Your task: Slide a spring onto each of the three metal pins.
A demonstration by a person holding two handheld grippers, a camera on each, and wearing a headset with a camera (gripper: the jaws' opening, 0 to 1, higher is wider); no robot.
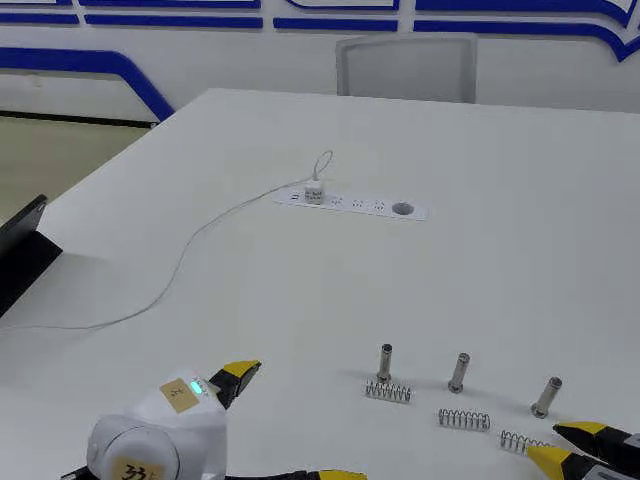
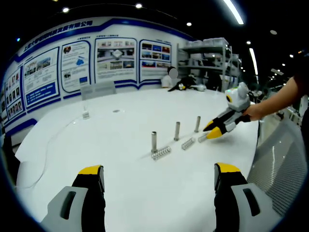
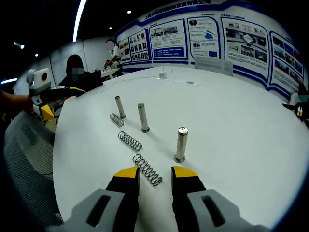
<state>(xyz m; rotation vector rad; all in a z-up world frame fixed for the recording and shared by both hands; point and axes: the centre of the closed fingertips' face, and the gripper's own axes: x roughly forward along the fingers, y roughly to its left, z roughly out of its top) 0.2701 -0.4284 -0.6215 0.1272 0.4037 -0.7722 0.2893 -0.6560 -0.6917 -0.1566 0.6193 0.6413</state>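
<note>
I am holding the right tongs point(image 3: 155, 173) low over the table point(image 1: 300, 280). Their jaws are a narrow gap apart and gripping nothing. The right spring point(image 3: 146, 170) is lying flat, its near end just ahead of the tips and roughly in line with the gap. My left tongs point(image 2: 158, 170) are hanging wide open and empty at the near left, well apart from the work.

The left pin point(image 1: 385, 362), middle pin point(image 1: 459, 372) and right pin point(image 1: 547, 396) are standing upright in a row at the near right, and none is wearing a spring. The left spring point(image 1: 388, 392) and middle spring point(image 1: 464, 420) are lying just on the near side of their pins.

I am worrying mostly about the pinch. The right spring is lying slantwise to my jaws, so closing on one end coil could be sending it squirting out and rolling, and the table's edge looks close on that side. Squeezing too hard could be crushing the coils. The right pin is standing just beside this spring on what looks like a small foot, so a sideways nudge from a jaw could be toppling it. If I am gripping the spring across its open end, the jaws will be blocking the pin's way in.
</note>
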